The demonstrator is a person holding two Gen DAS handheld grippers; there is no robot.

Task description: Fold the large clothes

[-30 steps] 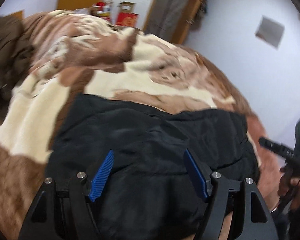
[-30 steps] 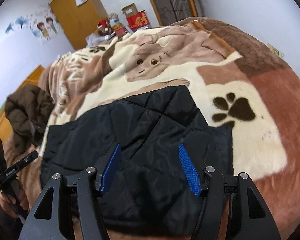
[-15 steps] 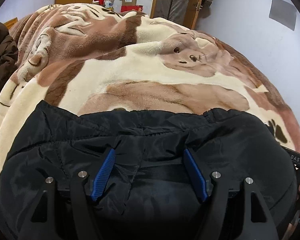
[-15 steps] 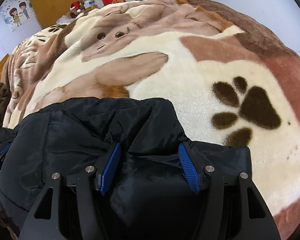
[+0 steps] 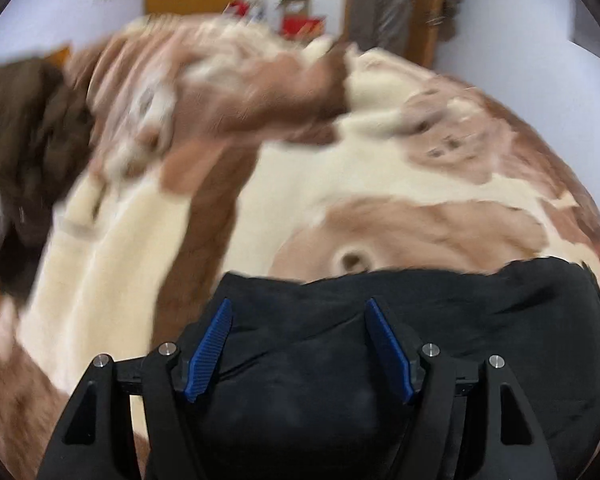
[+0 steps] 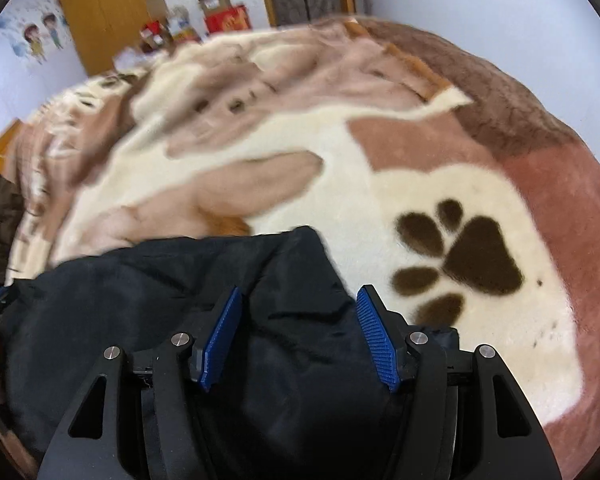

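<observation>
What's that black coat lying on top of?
The black coat lies on a fluffy brown-and-cream blanket with a dark paw print beside it. The blanket's pattern under the coat is covered, and so is whatever lies under the blanket.

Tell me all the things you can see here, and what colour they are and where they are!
black padded garment: one, black, bunched on the near part of the blanket, between the fingers of both grippers
blanket: one, cream and brown with a dark paw print, spread over the bed
brown clothing: one heap, dark brown, at the blanket's left edge
wardrobe: one, orange-yellow wood, against the far wall
boxes: a few, red and cardboard brown, at the far end of the room
cartoon stickers: a pair of figures, on the far left wall
left gripper: one, black with blue pads, jaws apart around black fabric
right gripper: one, black with blue pads, jaws apart around black fabric
</observation>
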